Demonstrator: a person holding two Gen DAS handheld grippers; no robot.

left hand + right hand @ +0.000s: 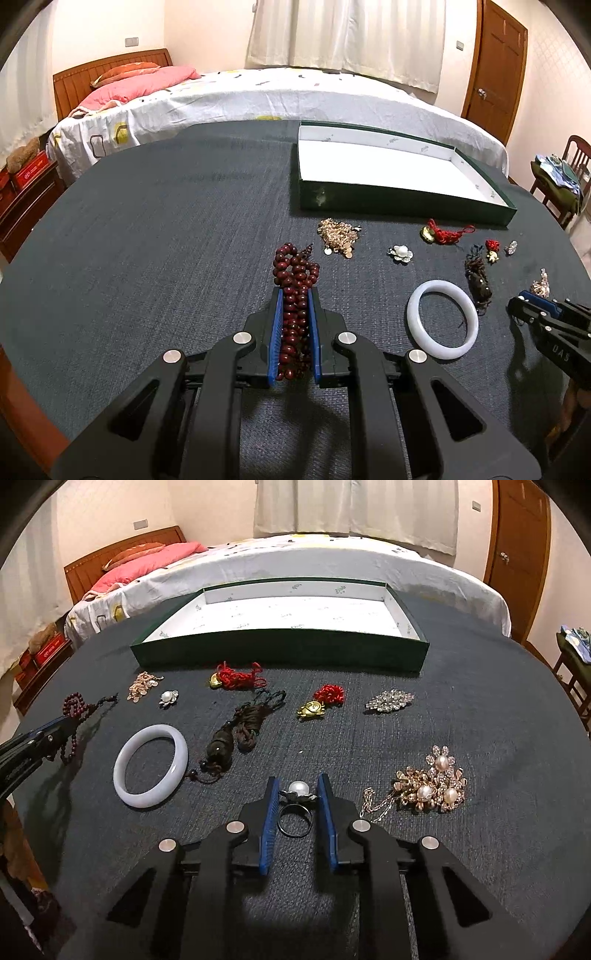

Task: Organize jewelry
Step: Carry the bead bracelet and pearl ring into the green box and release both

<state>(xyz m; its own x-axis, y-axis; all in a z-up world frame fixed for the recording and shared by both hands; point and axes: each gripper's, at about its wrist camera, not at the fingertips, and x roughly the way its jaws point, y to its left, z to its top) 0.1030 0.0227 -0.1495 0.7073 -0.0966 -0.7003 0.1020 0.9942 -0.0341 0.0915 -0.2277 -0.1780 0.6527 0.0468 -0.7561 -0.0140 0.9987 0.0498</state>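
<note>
My left gripper [295,295] is shut on a dark red bead strand [293,273], whose far end lies bunched on the dark cloth; the strand also shows in the right wrist view [75,705]. My right gripper [297,781] is open, its fingers either side of a pearl ring [297,794] lying on the cloth, and it shows at the right edge of the left wrist view [532,301]. A shallow green box [280,651] with a white inside stands at the back, also in the left wrist view [402,201].
On the cloth lie a white bangle [150,766], a dark cord pendant [236,731], a red cord charm [236,677], a gold and red charm [319,701], a crystal brooch [389,700], a pearl flower piece [430,784], a gold cluster [142,686] and a small pearl brooch [168,698]. A bed stands behind.
</note>
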